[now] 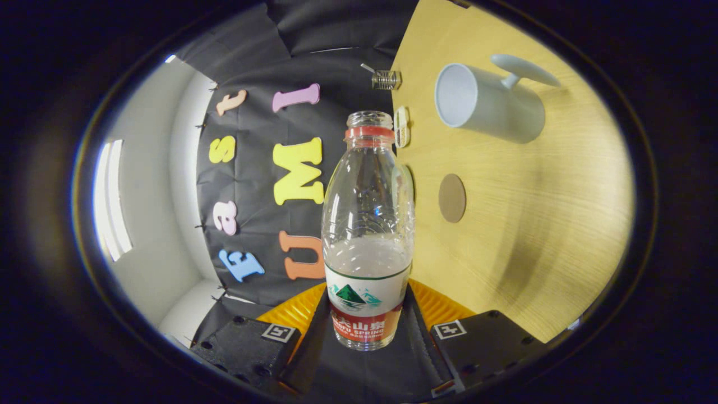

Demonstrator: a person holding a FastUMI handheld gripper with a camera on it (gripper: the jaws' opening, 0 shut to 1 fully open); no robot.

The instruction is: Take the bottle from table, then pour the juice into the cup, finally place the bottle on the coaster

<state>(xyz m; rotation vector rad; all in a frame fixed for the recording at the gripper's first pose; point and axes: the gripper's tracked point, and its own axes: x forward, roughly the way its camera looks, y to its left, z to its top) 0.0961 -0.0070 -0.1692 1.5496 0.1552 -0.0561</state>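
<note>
Between the two fingers of the hand-held gripper stands a clear plastic bottle with a red neck ring, no cap, and a white-and-red label; both fingers press against its lower sides, so the tool is clamped on it. Clear liquid sits in the bottle's lower part, its surface just above the label. The whole view is rolled sideways, so the pale wooden table rises like a wall to one side of the bottle and the booth's black cloth wall to the other. Beyond the fingers, past the bottle's shoulder, a small round brown coaster lies flat on the table, apart from the bottle. Farther ahead a pale grey mug-shaped cup with a long flat handle stands on the same surface, its open mouth empty as far as can be seen. Near the table's far edge sits a small glass object too distant to make out.
</note>
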